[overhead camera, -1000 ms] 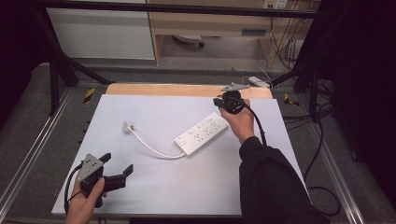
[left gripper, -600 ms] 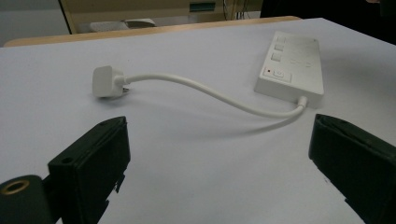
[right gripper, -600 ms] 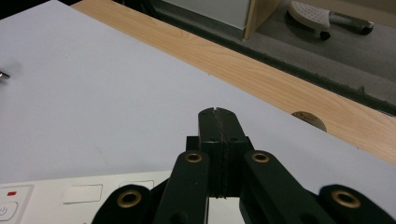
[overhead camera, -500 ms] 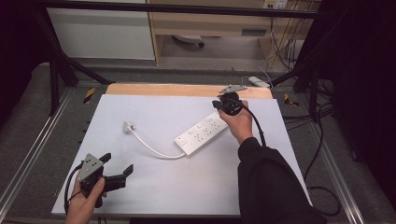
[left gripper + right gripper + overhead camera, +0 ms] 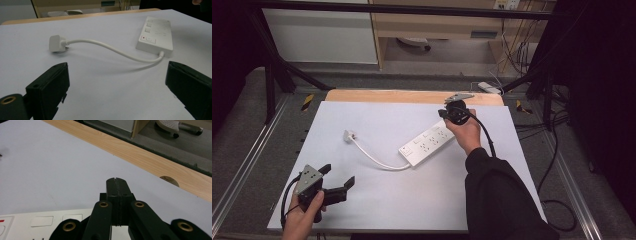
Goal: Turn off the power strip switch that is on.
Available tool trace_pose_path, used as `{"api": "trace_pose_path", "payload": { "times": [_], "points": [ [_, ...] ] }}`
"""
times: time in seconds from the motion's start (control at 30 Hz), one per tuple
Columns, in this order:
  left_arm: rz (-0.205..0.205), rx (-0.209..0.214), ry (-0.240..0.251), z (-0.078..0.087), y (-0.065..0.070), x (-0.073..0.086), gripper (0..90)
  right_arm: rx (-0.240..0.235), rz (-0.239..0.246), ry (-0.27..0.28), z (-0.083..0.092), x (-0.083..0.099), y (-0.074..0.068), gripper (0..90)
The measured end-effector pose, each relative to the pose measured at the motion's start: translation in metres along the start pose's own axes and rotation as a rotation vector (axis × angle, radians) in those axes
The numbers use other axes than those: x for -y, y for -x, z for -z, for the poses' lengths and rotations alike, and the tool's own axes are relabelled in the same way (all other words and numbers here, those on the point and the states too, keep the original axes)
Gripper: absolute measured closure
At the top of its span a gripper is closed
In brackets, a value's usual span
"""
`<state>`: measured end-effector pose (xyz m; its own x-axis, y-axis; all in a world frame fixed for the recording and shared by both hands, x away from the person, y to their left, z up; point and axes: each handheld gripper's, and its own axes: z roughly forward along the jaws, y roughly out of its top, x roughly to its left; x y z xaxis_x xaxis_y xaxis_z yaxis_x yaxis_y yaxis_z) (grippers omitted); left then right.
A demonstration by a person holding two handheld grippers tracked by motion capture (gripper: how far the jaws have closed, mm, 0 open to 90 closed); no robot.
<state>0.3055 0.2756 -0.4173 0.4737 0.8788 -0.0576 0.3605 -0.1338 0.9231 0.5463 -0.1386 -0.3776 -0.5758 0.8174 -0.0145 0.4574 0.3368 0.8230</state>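
The right tool (image 5: pixel 445 113) is held over the far right end of the power strip (image 5: pixel 428 146), its two black jaws pressed flat together with nothing between them, as the right gripper view makes plain (image 5: pixel 116 180). The left tool (image 5: pixel 338 180) is kept at the near left of the bench (image 5: pixel 377 205), jaws wide apart and empty.

No brand or readable writing can be made out on the strip; a small red mark beside a switch is seen in the left gripper view (image 5: pixel 156 35). That view also gives the plug (image 5: pixel 56 43) and cord (image 5: pixel 112 50) close up, while the right gripper view shows the wooden edge (image 5: pixel 150 157) of the bench beyond the white sheet.

The strip lies mid-bench, its long axis running from near left to far right, the cord leaving the near-left end and curving away left to the plug (image 5: pixel 348 135).
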Motion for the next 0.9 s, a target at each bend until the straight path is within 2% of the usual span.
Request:
{"api": "trace_pose_path", "payload": {
  "times": [0.5, 0.9],
  "points": [
    [-0.001, 0.001, -0.002, 0.0, 0.0, 0.0, 5.3, -0.009, 0.0, -0.011, -0.007, 0.004, -0.004, 90.0],
    [-0.007, 0.006, -0.003, -0.001, 0.0, 0.0, 5.3, -0.009, -0.004, -0.036, -0.018, 0.014, -0.004, 90.0]
  ]
}}
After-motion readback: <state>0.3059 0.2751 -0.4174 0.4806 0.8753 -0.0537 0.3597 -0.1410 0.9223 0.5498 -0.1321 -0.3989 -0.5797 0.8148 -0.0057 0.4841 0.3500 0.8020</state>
